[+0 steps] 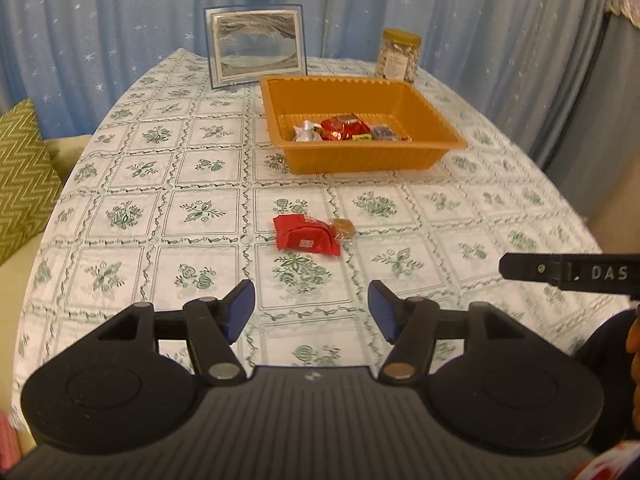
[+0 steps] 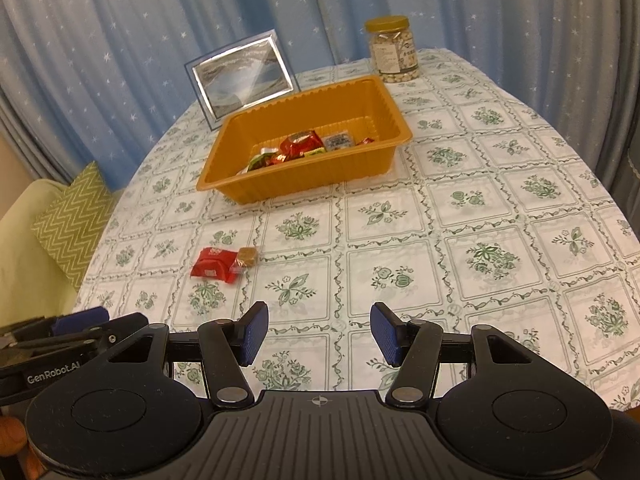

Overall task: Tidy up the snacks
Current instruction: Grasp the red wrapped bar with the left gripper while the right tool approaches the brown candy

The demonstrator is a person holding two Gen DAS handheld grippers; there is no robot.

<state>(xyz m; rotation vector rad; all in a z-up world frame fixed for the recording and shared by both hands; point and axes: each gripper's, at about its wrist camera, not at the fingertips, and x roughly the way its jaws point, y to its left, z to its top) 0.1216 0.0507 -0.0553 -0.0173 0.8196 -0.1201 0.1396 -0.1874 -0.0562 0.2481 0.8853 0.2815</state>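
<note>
An orange tray [image 1: 360,160] [image 2: 304,188] stands mid-table and holds several wrapped snacks [image 1: 344,128] [image 2: 300,146]. A red snack packet [image 1: 306,236] [image 2: 214,264] lies on the tablecloth in front of the tray. A small brown wrapped sweet [image 1: 343,228] [image 2: 247,257] touches its right side. My left gripper [image 1: 311,308] is open and empty, just short of the red packet. My right gripper [image 2: 319,332] is open and empty, to the right of both loose snacks. Part of the right gripper shows at the right edge of the left wrist view [image 1: 568,272].
A glass jar with a yellow lid [image 1: 400,56] [image 2: 394,50] and a framed picture [image 1: 256,46] [image 2: 244,76] stand behind the tray. A sofa with a green zigzag cushion [image 1: 20,176] [image 2: 76,220] sits left of the table. Blue curtains hang behind.
</note>
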